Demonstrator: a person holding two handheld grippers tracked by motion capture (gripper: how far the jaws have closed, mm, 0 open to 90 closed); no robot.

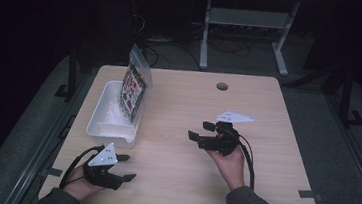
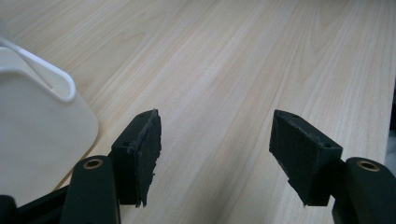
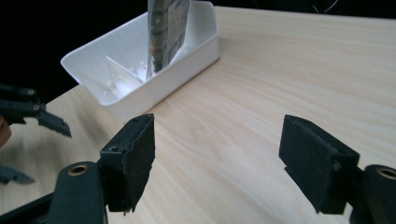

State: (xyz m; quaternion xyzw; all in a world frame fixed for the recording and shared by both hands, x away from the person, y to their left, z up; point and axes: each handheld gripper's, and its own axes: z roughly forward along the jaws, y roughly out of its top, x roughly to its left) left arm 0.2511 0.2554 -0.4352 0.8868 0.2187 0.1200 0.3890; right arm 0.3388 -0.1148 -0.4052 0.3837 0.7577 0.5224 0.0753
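- A white bin point(image 1: 103, 119) sits on the wooden tabletop point(image 1: 265, 140), near its left edge.
- A clear packet with a printed card inside point(image 1: 134, 88) stands upright in the white bin, leaning against the wall that faces the middle of the tabletop.
- The left gripper point(image 1: 125, 167) rests just off the white bin's near corner; its jaws are spread with only bare wood between them.
- The right gripper point(image 1: 201, 131) hovers to the right of the white bin, apart from it, pointing towards it; its jaws are spread and hold nothing.
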